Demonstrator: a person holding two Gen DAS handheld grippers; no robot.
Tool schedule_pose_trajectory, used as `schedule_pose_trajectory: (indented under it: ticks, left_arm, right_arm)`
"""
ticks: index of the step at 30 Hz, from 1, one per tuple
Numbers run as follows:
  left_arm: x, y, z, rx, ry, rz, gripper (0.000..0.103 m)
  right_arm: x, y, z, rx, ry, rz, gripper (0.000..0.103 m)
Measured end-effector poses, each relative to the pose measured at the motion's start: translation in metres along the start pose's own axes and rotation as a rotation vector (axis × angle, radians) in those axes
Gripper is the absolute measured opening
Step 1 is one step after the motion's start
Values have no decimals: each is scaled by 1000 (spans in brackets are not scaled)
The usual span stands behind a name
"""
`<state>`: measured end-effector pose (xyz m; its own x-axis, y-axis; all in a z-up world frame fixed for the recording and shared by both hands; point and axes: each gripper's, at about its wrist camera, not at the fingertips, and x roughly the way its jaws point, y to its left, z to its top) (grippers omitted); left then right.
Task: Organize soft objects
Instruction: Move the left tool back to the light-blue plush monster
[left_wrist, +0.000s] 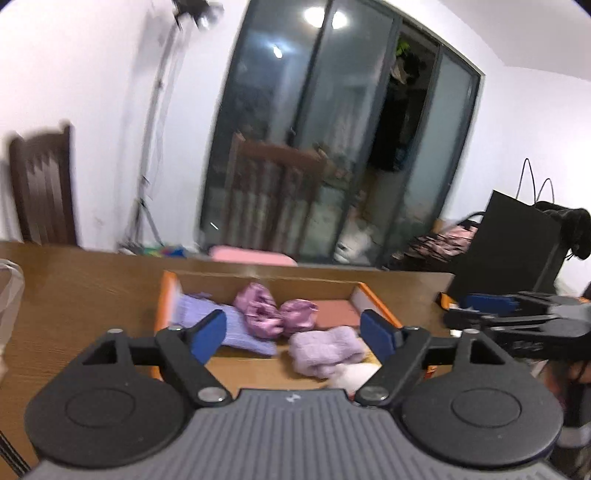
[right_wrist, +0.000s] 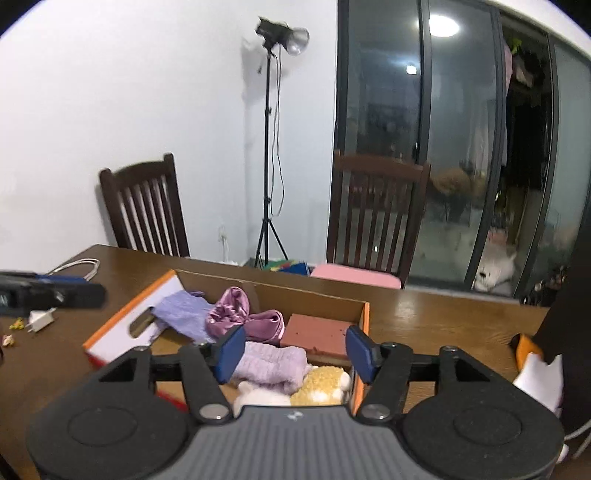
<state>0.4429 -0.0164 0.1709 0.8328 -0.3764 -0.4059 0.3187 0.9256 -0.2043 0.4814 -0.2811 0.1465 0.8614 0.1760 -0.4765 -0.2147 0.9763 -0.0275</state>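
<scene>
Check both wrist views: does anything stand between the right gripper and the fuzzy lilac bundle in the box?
Nothing visible does. The right gripper is open, and the fuzzy lilac bundle lies uncovered in the cardboard box, just beyond its fingertips.

In the box (right_wrist: 360, 314) on the table (right_wrist: 443, 317), the towel (right_wrist: 273, 363) lies before the scrunchies (right_wrist: 240, 314).

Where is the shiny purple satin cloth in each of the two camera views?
Left wrist view: satin cloth sits mid-frame in the cardboard box, above the open left gripper.
Right wrist view: satin cloth lies left of centre, above the open right gripper.
Shared landmark: fuzzy lilac towel, just in front of it.
</scene>
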Motion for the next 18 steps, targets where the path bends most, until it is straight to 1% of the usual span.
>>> schedule_pose_trajectory:
  ticks: [2, 6, 9, 10, 11, 12, 15, 17, 18]
  left_arm:
    - [-32, -1, -12, 30, -39, 52, 91]
    - [-81, -8, -51, 78, -80, 108, 99]
    - [-115, -16, -94, 99, -96, 143, 103]
    - [-126, -16, -110, 92, -103, 153, 103]
    - [-135, -18, -126, 88, -107, 155, 103]
    - [-141, -19, -139, 83, -100, 158, 103]
    - [-159, -15, -178, 44, -29, 158, 103]
    - [-165, -9, -192, 32, 6, 144, 103]
    - [-165, -7, -194, 30, 14, 147, 103]
  right_arm:
    - [-24, 5, -7, -8, -29, -4, 70]
    - [-68, 24, -35, -28, -84, 16, 76]
    - [-92, 47, -66, -55, -118, 32, 84]
    - [-99, 54, -78, -61, -128, 42, 87]
    - [-107, 61, -92, -61, -137, 56, 88]
    - [-113, 70, -105, -63, -141, 66, 88]
    - [-136, 87, -146, -47, -154, 76, 89]
    - [-144, 98, -169, -24, -148, 107, 91]
    - [-145, 103, -179, -28, -128, 137, 91]
